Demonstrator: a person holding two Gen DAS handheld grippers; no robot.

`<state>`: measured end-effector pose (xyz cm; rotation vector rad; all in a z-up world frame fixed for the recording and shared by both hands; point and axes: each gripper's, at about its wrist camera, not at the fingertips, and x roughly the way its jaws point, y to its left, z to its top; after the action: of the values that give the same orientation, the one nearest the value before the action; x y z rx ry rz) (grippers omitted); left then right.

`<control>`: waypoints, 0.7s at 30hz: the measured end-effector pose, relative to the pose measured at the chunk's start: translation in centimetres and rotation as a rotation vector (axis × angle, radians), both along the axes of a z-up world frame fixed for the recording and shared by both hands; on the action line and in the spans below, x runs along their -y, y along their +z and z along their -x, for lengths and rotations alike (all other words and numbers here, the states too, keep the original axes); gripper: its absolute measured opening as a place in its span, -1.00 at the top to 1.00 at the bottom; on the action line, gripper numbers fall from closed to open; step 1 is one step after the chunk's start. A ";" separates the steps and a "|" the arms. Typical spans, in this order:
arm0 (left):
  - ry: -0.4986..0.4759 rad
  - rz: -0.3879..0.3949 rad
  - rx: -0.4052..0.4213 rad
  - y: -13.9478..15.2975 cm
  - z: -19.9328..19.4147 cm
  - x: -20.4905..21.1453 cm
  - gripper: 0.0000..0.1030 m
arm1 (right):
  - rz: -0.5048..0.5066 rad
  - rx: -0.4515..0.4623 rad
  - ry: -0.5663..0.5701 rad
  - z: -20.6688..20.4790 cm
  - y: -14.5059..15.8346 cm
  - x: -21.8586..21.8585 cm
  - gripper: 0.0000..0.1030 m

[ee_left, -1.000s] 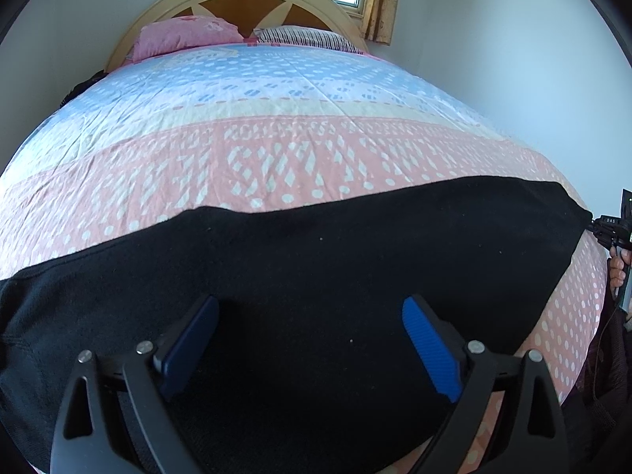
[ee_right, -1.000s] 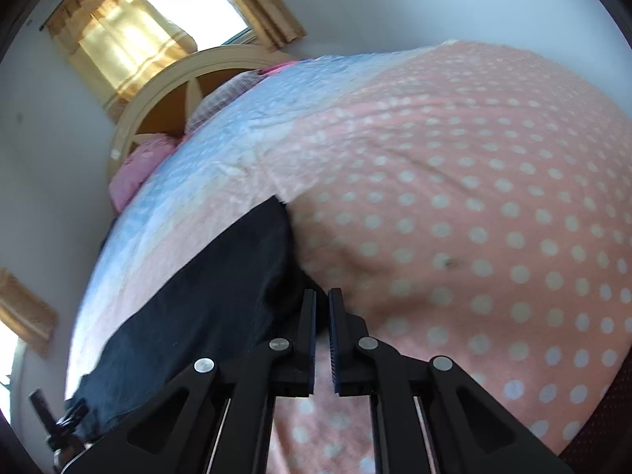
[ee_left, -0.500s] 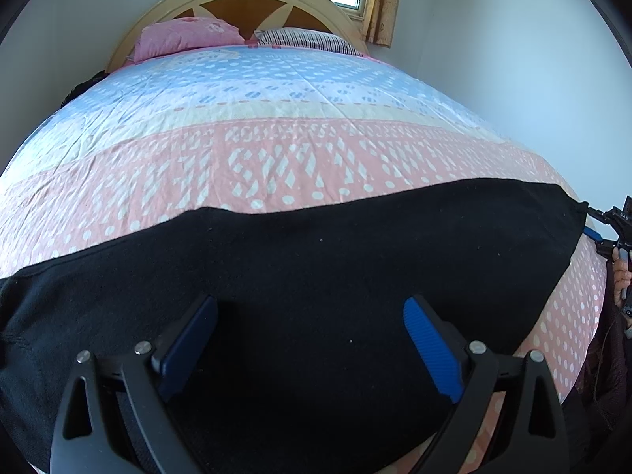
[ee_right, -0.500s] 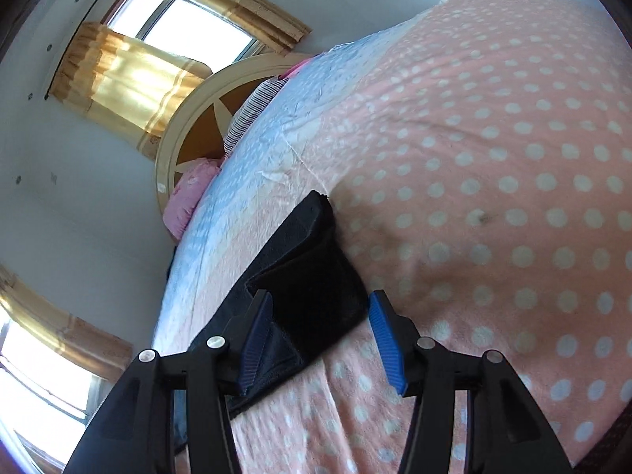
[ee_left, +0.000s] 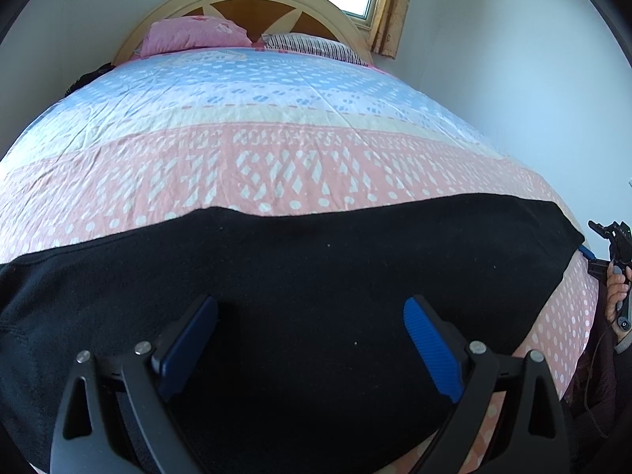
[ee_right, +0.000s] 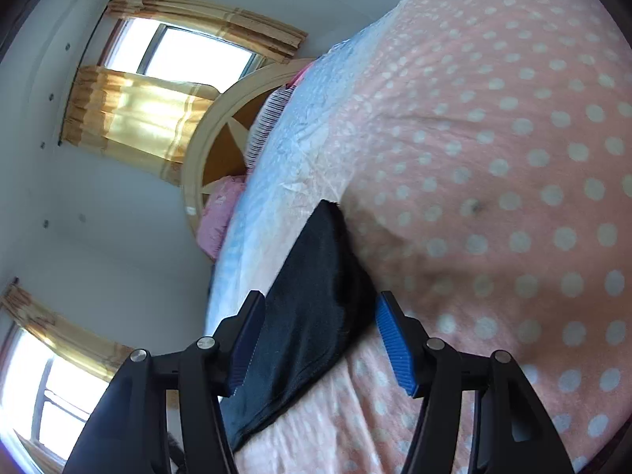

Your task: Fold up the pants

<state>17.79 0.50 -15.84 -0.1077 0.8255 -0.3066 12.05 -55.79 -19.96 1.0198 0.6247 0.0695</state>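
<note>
Black pants [ee_left: 316, 296] lie flat across the near end of the bed, stretched from left to right. My left gripper [ee_left: 310, 312] hovers over their middle, open, its blue pads wide apart and nothing gripped. In the right wrist view the end of the pants [ee_right: 320, 296] rests on the dotted bedspread between the pads of my right gripper [ee_right: 320, 312]. Those jaws are opening and the pads stand clear of the cloth. The right gripper [ee_left: 592, 254] also shows at the far right edge of the left wrist view, held by a hand [ee_left: 617, 288].
The bed [ee_left: 276, 138] has a pink and blue patterned cover, a pink pillow [ee_left: 193, 35] and a striped pillow [ee_left: 312, 45] against a rounded wooden headboard [ee_left: 245, 4]. White walls stand close on the right; curtained windows [ee_right: 166, 91] are behind the bed.
My right gripper went from shut on the pants' end to open, letting the cloth go, and rolled so the view tilted. The left gripper stayed put and open.
</note>
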 end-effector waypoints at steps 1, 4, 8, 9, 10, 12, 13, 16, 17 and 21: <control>0.001 0.000 0.000 0.0 0.0 0.0 -0.90 | 0.012 -0.010 0.006 -0.3 -0.2 -0.1 -0.17; -0.001 -0.008 -0.002 0.0 0.0 0.1 -0.90 | 0.041 -0.012 -0.003 -0.6 0.1 -0.3 -0.17; -0.003 -0.009 -0.004 0.0 -0.1 0.2 -0.91 | 0.072 -0.024 0.018 -2.0 0.1 -1.1 -0.11; -0.007 -0.009 -0.006 -0.1 -0.1 0.2 -0.94 | 0.098 -0.045 0.014 -2.4 0.2 -1.3 0.23; -0.009 -0.011 -0.007 -0.1 -0.1 0.2 -0.94 | 0.115 -0.063 0.007 -2.7 0.3 -1.4 0.45; -0.009 -0.014 -0.005 -0.1 -0.1 0.3 -0.94 | 0.134 -0.066 -0.010 -2.9 0.7 -1.7 0.74; -0.009 -0.011 -0.001 0.0 0.0 0.2 -0.94 | 0.147 -0.060 -0.010 -2.9 1.2 -2.0 0.75; 0.002 0.009 0.009 0.2 0.3 -0.2 -0.94 | 0.229 -0.015 0.005 -2.7 3.7 -4.0 0.76; 0.009 0.021 0.014 0.3 0.5 -0.4 -0.94 | 0.267 0.001 0.018 -2.7 4.8 -5.0 0.76; 0.024 0.081 0.017 0.7 1.0 -0.9 -0.94 | 0.433 0.069 0.096 -3.2 9.0 -10.0 0.76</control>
<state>16.77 1.44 -15.19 -0.1908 0.7945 -0.3178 15.22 -45.76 -10.94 0.5671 0.5933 0.0510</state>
